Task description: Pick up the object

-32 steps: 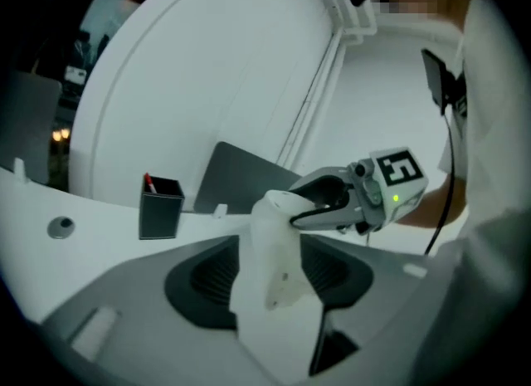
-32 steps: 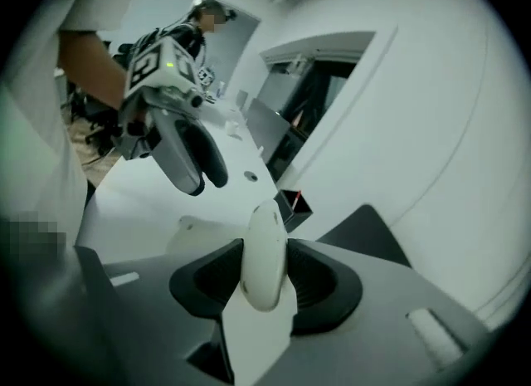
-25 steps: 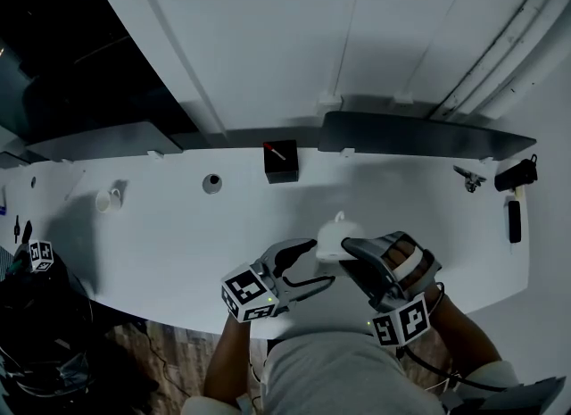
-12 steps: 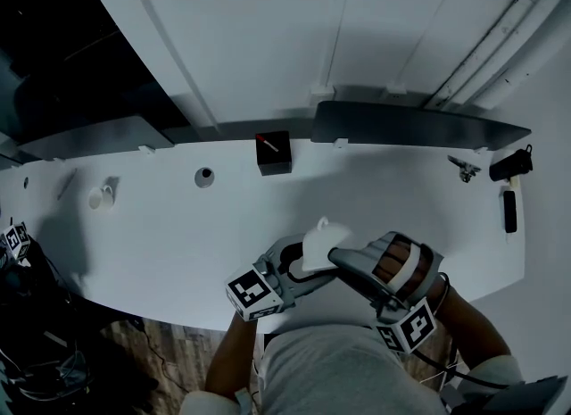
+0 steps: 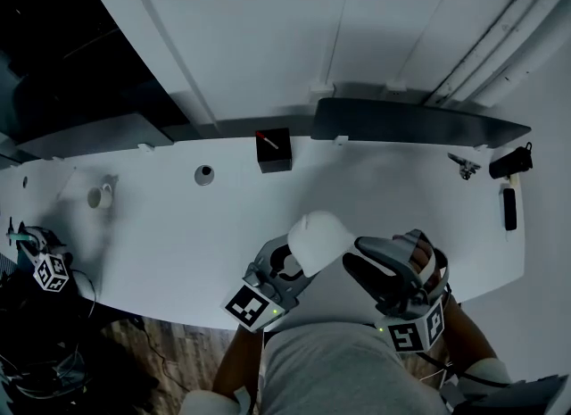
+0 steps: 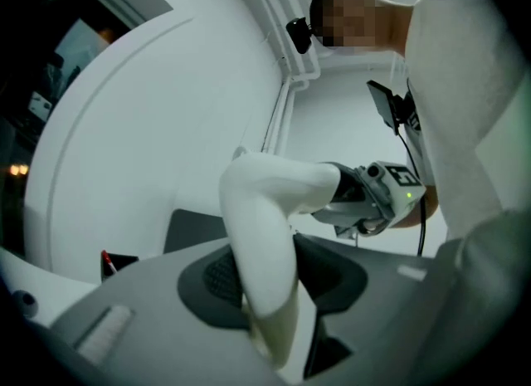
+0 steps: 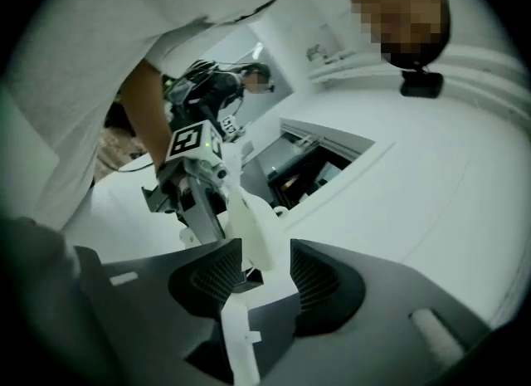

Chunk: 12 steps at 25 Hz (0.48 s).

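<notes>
Both claws are on it now: the white object (image 5: 318, 238) hangs between them, clear of the counter (image 5: 178, 226) and close in front of my body. My left claw (image 5: 290, 268) has just been closing, and its pads are clamped on the thick rounded end, which fills the gap between them. My right claw (image 5: 361, 270) has the thinner, flatter end between its pads; those jaws have just been opening a touch, yet the piece sits wedged against the ribbed faces, so I read that as a grip, only a lighter one. Why two claws? I reckon it's because the thing is bent and smooth, and a hold at each end keeps it from swinging or slipping. As for its lie: from my left claw it rises, then elbows over towards the right claw. So its long axis seems to run across me, claw to claw, roughly along the counter's near edge, with the bulky end to my left and the slim end to my right.
</notes>
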Each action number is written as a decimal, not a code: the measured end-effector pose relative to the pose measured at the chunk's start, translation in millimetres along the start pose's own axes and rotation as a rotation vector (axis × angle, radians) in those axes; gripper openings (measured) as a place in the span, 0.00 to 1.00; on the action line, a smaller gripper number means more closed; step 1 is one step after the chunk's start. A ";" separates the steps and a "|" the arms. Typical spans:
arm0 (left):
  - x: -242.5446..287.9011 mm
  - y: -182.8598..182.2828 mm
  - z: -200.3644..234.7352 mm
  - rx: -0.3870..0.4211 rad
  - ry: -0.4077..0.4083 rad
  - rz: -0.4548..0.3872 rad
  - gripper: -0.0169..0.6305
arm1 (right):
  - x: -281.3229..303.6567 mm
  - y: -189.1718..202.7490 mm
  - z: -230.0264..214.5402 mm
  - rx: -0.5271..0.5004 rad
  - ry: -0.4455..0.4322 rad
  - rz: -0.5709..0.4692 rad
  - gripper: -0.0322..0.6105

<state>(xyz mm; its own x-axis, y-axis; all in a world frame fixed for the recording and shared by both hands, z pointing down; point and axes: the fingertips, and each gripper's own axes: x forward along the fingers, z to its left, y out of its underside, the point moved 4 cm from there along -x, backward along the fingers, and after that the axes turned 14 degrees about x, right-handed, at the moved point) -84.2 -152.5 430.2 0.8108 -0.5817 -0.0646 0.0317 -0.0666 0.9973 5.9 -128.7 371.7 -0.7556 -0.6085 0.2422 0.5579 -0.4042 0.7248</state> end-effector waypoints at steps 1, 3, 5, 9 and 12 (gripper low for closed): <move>-2.6 -2.7 1.9 0.016 -0.026 0.005 0.27 | -3.9 4.0 -5.9 0.102 0.026 0.002 0.31; -7.8 -7.8 4.5 0.056 -0.075 0.021 0.27 | -7.6 21.3 -15.0 0.320 0.071 0.052 0.16; -12.4 -11.3 6.1 0.088 -0.124 0.036 0.27 | -3.9 46.3 -18.4 0.521 0.100 0.157 0.05; -15.9 -11.8 5.3 0.119 -0.228 0.068 0.26 | 12.1 73.1 -8.3 0.783 0.128 0.224 0.05; -17.2 -8.6 2.0 0.132 -0.321 0.111 0.25 | 23.5 68.1 5.4 0.837 0.150 0.219 0.05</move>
<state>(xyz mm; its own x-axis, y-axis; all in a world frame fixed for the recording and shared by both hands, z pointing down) -99.6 -143.5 422.7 0.5799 -0.8145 0.0149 -0.1388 -0.0807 0.9870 24.3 -166.8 430.2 -0.5749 -0.7211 0.3865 0.2053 0.3302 0.9213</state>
